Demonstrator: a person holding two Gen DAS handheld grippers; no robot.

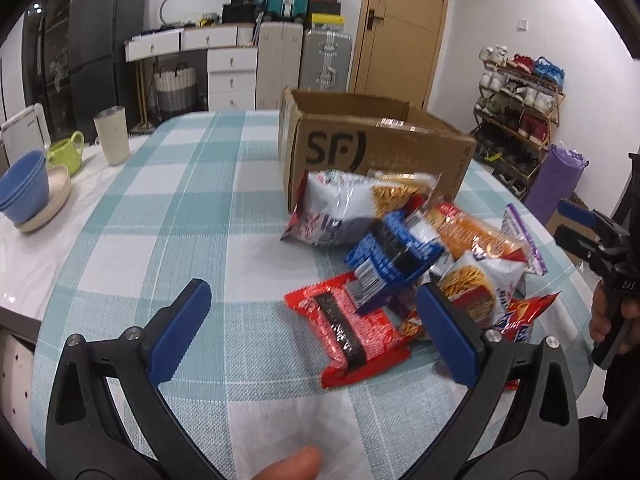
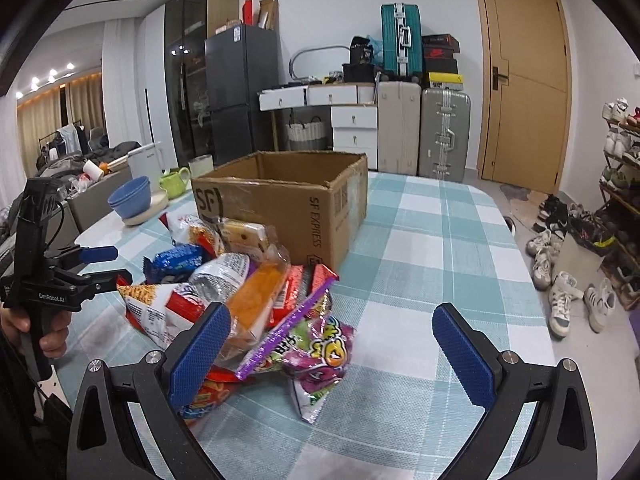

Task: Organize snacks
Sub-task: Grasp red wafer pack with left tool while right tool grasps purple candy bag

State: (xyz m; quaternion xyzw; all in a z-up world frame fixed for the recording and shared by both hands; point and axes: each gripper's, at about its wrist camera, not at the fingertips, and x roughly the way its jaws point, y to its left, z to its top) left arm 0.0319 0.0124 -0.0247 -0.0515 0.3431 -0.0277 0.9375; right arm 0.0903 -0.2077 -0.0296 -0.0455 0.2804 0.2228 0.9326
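Two grippers, both spread wide, nothing held. Left gripper [image 1: 316, 328] hovers low over the counter [image 1: 192, 208], jaws apart; the red snack packet [image 1: 352, 330] lies flat between its fingers, toward the 1 o'clock side. Past it at 12 to 1 o'clock, a blue cookie pack [image 1: 394, 260] rests tilted on the pile, then a white noodle-snack bag [image 1: 348, 208] leaning against the cardboard box [image 1: 384, 148]. An orange packet [image 1: 476, 236] sits at 2 o'clock. Right gripper [image 2: 332, 344] also wide open, above the counter; the purple candy bag [image 2: 320, 352] lies between its fingers, nearer the left pad. Snack pile runs out to 10–11 o'clock from it, touching the front of the open box at 12 o'clock. Box interior not visible. Blue bowls [image 2: 130, 198] and a green mug [image 2: 174, 182] stand beyond the pile at 10 o'clock, well apart from it.
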